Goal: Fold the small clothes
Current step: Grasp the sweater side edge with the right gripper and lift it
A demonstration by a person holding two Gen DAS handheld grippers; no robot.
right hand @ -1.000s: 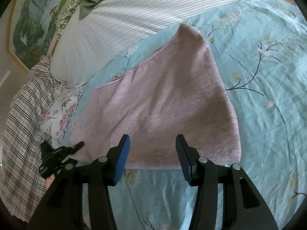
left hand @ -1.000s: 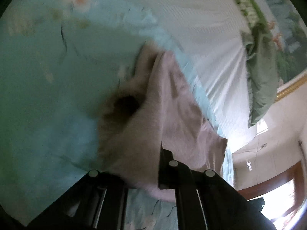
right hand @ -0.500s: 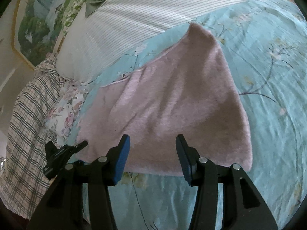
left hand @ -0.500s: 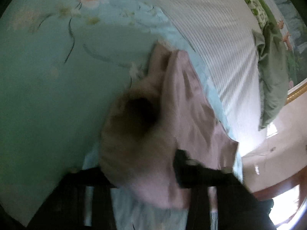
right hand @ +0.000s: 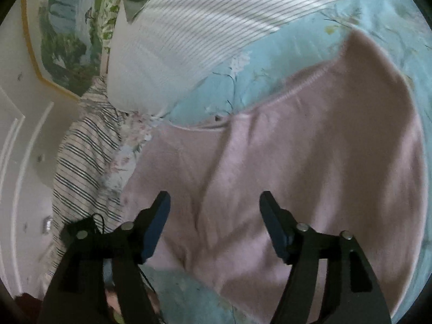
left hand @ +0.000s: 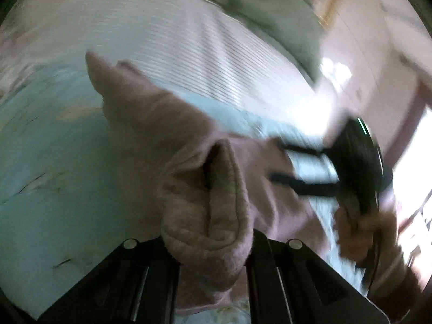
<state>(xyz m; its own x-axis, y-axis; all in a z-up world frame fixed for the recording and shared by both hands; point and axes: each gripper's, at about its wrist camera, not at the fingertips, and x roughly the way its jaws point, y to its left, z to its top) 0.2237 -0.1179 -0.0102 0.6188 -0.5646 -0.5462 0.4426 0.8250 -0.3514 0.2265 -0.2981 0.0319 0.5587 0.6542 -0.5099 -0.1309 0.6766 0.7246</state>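
Two tongs, one pink garment on the bed.
Your left tongs pinch a bunched fold of the garment, lifted off the blue sheet; your right tongs have just been opening and stand spread over the cloth, nothing between them.

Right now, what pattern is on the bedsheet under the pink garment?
Light blue bedsheet with floral branch print, clearest in the right wrist view.

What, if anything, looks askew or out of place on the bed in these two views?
Only the pink garment: the left gripper is shut on a bunched fold, lifting it off the blue bedspread, so it lies uneven. The right gripper is open above it.
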